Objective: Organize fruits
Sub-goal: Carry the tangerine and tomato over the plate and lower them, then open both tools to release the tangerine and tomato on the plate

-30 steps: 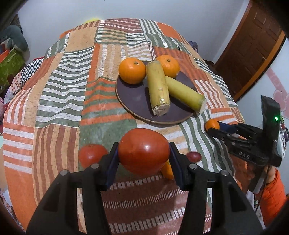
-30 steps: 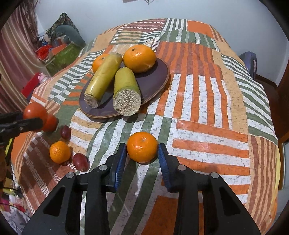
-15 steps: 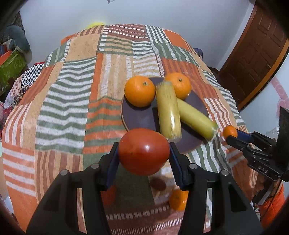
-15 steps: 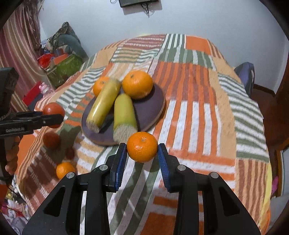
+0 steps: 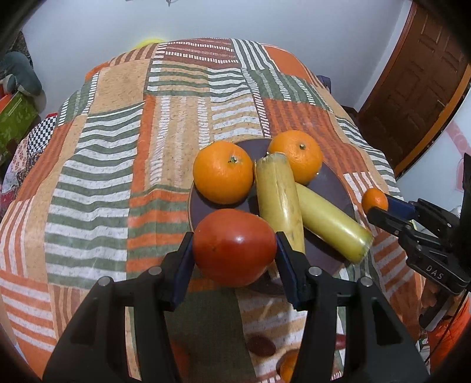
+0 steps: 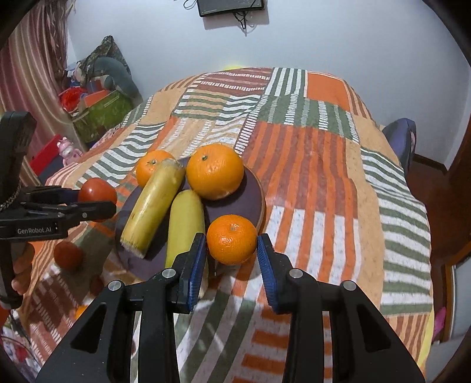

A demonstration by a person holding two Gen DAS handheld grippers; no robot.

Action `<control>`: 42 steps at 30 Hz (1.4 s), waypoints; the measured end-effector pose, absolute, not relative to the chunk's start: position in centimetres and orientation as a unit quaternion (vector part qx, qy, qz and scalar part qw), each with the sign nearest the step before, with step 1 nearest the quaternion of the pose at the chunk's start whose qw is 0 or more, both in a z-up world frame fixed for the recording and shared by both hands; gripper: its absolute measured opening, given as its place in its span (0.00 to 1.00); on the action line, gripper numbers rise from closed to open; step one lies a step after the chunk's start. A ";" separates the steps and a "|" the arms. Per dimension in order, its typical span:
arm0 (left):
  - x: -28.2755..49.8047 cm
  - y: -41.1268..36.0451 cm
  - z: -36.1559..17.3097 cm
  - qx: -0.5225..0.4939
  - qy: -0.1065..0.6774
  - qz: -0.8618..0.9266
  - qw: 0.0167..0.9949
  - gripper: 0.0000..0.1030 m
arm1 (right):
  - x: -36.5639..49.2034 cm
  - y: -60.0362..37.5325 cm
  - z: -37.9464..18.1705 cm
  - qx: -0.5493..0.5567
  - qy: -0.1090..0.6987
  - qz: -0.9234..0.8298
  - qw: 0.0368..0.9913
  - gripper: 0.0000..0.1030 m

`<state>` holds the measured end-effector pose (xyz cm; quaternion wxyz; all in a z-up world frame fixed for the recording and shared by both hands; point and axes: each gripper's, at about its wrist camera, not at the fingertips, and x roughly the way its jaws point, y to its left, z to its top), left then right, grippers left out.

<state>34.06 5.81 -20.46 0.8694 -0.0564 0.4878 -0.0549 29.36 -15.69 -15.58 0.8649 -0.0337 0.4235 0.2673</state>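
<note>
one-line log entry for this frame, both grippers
left gripper: shut on tomato | right gripper: shut on mandarin | both above plate near edge | not released

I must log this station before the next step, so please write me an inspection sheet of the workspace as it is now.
Surface: patchwork striped cloth covers the table.
Job's things: dark plate holds two oranges and two yellow cylinders; a tomato, a small orange and a dark red fruit lie on the cloth.
Clutter: nothing seen on the cloth.
Grippers: left gripper shut on a big tomato; right gripper shut on a mandarin.
Cables: wires hang under a wall device.
Surroundings: wooden door, curtain, green box.
</note>
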 end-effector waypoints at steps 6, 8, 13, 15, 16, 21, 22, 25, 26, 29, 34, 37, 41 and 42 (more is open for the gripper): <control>35.5 5.8 -21.2 -0.062 0.490 -0.061 0.867 0.51 | 31.1 -14.3 -16.3 -0.035 0.424 0.271 0.863 0.31; 35.8 5.9 -21.4 -0.061 0.491 -0.061 0.867 0.51 | 31.7 -13.9 -16.7 -0.034 0.428 0.272 0.861 0.31; 36.4 6.3 -21.9 -0.065 0.492 -0.059 0.866 0.51 | 32.5 -13.1 -17.9 -0.036 0.440 0.275 0.854 0.31; 36.7 6.6 -22.3 -0.070 0.497 -0.059 0.863 0.51 | 32.7 -13.1 -18.2 -0.029 0.439 0.274 0.855 0.32; 36.8 6.7 -22.7 -0.074 0.501 -0.059 0.860 0.51 | 32.9 -13.2 -18.3 -0.024 0.441 0.274 0.854 0.32; 36.9 7.0 -23.5 -0.088 0.507 -0.052 0.856 0.51 | 33.2 -12.9 -18.5 -0.025 0.441 0.278 0.853 0.32; 36.9 6.9 -23.5 -0.086 0.506 -0.052 0.857 0.51 | 33.2 -12.8 -18.5 -0.028 0.440 0.278 0.853 0.32; 36.9 6.9 -23.5 -0.089 0.506 -0.055 0.856 0.52 | 33.2 -12.8 -18.5 -0.029 0.440 0.280 0.853 0.32; 36.8 6.9 -23.5 -0.087 0.505 -0.054 0.857 0.52 | 33.3 -12.8 -18.5 -0.029 0.441 0.280 0.852 0.32; 36.8 6.6 -23.4 -0.074 0.505 -0.043 0.859 0.57 | 33.4 -12.8 -18.5 -0.026 0.448 0.284 0.847 0.32; 36.3 6.7 -22.9 -0.073 0.504 -0.046 0.860 0.57 | 33.1 -12.8 -18.4 -0.029 0.453 0.284 0.844 0.32; 35.6 6.9 -21.9 -0.074 0.494 -0.048 0.865 0.62 | 32.5 -13.0 -17.6 -0.035 0.446 0.280 0.850 0.37; 34.4 7.1 -20.0 -0.067 0.479 -0.047 0.874 0.64 | 31.7 -13.2 -16.0 -0.042 0.429 0.277 0.859 0.43; 34.0 7.1 -19.5 -0.065 0.476 -0.047 0.876 0.64 | 31.5 -13.3 -15.6 -0.040 0.426 0.279 0.860 0.43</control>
